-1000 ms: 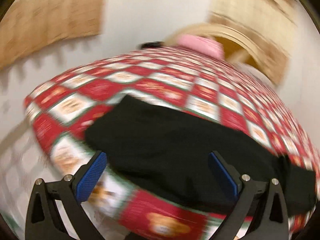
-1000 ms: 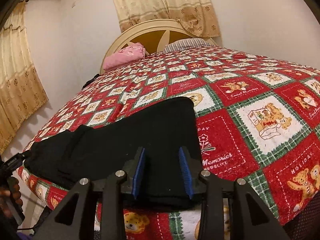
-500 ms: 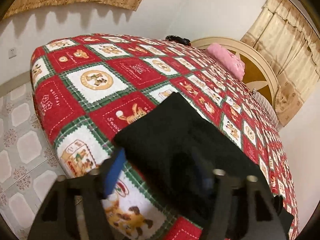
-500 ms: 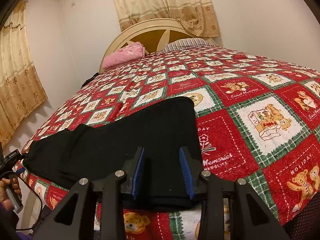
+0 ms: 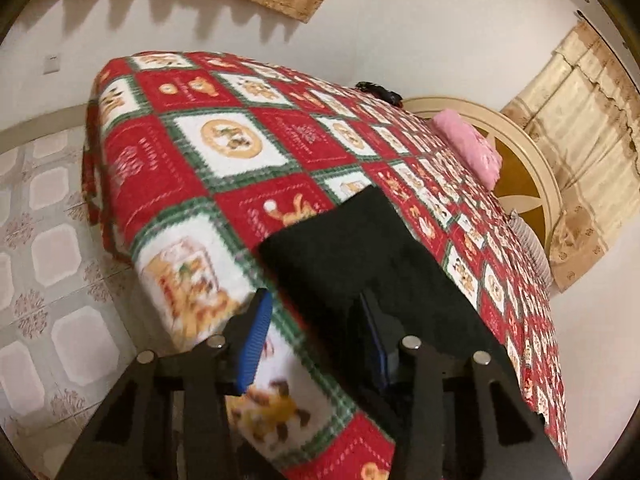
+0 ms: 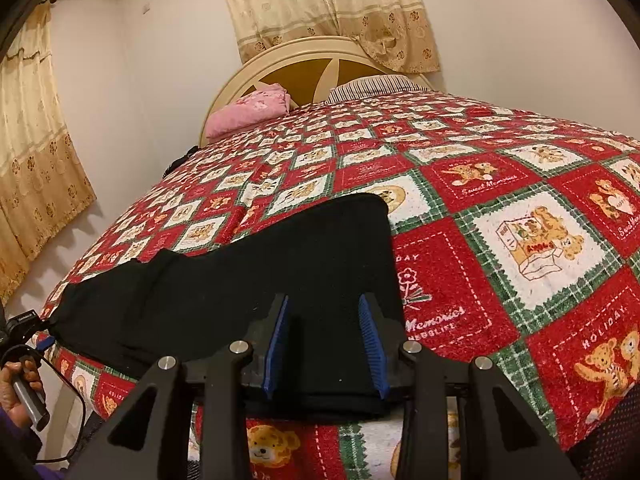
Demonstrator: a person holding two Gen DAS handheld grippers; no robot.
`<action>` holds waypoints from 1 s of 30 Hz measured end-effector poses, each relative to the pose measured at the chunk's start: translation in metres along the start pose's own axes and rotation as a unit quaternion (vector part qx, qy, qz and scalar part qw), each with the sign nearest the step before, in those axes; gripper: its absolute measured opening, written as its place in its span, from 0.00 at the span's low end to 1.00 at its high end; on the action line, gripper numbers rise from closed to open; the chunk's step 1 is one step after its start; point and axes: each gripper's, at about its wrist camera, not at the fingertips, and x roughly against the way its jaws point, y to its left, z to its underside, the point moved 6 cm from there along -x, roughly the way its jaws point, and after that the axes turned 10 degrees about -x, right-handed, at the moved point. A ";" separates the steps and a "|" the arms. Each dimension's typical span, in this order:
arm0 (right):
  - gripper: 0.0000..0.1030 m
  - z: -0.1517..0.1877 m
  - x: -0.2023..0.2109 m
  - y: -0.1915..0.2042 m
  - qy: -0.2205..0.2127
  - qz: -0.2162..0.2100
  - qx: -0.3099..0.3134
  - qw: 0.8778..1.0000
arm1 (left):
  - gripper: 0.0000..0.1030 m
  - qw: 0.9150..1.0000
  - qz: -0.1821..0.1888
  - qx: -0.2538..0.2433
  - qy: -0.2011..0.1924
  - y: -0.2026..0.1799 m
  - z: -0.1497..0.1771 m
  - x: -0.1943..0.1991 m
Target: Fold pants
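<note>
Here the black pants [image 6: 248,288] lie flat along the near edge of the bed, on a red, white and green quilt [image 6: 500,240]. The right gripper [image 6: 326,340] sits at one end of them, its blue pads on either side of a thickness of black cloth at the quilt's edge; it looks clamped on the pants, though the contact itself is hard to make out. The left gripper [image 5: 316,340] is at the other end, where the pants [image 5: 360,264] reach the bed's corner. Its jaws have just been closing, and the cloth's corner lies between them, one pad over the quilt and the other against the black fabric; the blur leaves it unclear whether they pinch yet.

Only the left view shows the tiled floor [image 5: 48,272] beside the bed and a wall switch [image 5: 51,63]. Only the right view shows the person's hand [image 6: 18,384] on the left tool's handle, and the striped pillow [image 6: 376,84]. Both show the pink pillow [image 6: 248,112], the headboard [image 6: 304,68] and the curtains [image 6: 328,4].

Writing is legible in the right view alone: quilt squares read "Sweet Memories", "HOLIDAY" and "Memories", with a smaller line beneath that I cannot read.
</note>
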 end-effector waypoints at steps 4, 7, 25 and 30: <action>0.37 -0.001 0.000 0.000 0.001 -0.001 0.000 1.000 | 0.59 1.000 0.005 0.004 -0.007 -0.004 -0.004 -0.007; 0.37 -0.001 0.000 -0.001 0.002 -0.004 -0.004 1.000 | 0.59 0.999 0.028 0.025 -0.022 -0.002 -0.011 -0.014; 0.37 -0.007 0.007 0.007 -0.017 0.005 0.010 1.000 | 0.18 0.990 0.000 -0.133 -0.052 -0.037 -0.023 -0.003; 0.37 -0.014 0.019 0.024 -0.033 -0.007 0.027 0.999 | 0.18 0.973 0.022 -0.208 -0.097 -0.071 -0.026 0.019</action>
